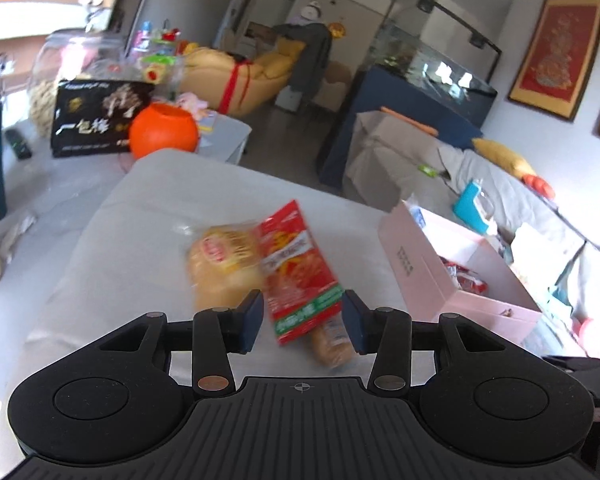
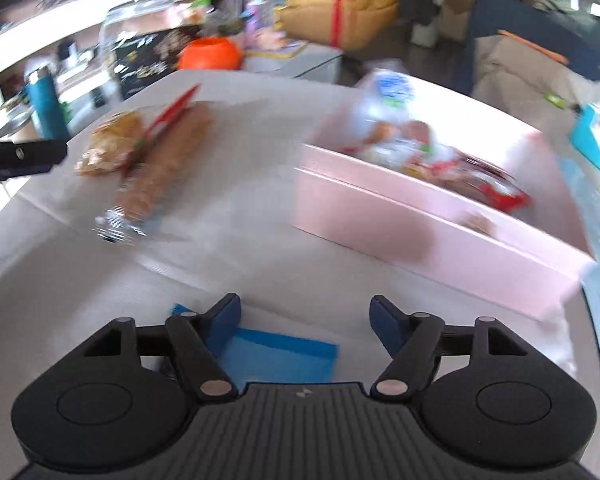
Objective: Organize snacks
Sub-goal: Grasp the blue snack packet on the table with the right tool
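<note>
A red snack packet point(image 1: 298, 268) lies on the white table point(image 1: 148, 216), on top of a yellow bread bun pack point(image 1: 222, 262) and a long biscuit sleeve point(image 1: 332, 344). My left gripper point(image 1: 302, 320) is open, its pads on either side of the packet's lower end, not closed on it. In the right wrist view the bun pack point(image 2: 112, 142), the red packet point(image 2: 168, 120) and the biscuit sleeve point(image 2: 160, 176) lie at the left. A pink box point(image 2: 420, 220) holding several snacks stands at the right. My right gripper point(image 2: 304, 320) is open and empty above the table.
A blue flat packet point(image 2: 276, 354) lies under my right gripper. An orange bowl point(image 1: 164, 130), a black bag point(image 1: 96, 120) and a glass jar point(image 1: 72, 60) stand at the table's far left. A teal bottle point(image 2: 46, 104) stands at the left edge. The left gripper's arm point(image 2: 20, 156) enters from the left.
</note>
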A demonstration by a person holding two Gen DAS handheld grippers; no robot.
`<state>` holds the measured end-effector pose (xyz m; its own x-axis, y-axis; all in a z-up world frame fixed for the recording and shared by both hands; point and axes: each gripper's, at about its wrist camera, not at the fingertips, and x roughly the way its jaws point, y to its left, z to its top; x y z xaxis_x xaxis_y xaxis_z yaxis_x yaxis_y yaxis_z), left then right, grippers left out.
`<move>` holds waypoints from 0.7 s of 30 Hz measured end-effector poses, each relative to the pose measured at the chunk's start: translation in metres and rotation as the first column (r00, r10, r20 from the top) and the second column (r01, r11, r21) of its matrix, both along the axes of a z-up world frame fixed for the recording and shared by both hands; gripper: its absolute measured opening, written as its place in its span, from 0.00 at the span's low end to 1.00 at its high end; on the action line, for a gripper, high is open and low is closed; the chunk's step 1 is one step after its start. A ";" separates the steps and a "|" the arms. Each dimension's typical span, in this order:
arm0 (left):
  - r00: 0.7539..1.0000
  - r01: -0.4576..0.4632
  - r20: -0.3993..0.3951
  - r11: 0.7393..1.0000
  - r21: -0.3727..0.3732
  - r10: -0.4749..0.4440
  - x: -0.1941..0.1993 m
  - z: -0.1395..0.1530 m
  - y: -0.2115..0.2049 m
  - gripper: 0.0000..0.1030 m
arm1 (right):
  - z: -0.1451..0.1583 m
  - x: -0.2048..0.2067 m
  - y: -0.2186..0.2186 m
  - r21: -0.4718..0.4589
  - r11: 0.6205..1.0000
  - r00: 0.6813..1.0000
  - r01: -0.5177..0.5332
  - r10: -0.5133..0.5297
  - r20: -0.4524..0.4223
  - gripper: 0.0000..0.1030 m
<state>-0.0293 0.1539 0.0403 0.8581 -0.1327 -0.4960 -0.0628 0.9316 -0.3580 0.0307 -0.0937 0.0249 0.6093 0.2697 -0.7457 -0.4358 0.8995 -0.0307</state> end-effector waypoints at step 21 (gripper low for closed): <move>0.992 0.074 -0.107 0.992 0.105 -0.063 0.026 -0.004 -0.063 0.46 | -0.007 -0.038 -0.005 0.168 0.986 0.996 -0.014 0.028 -0.080 0.89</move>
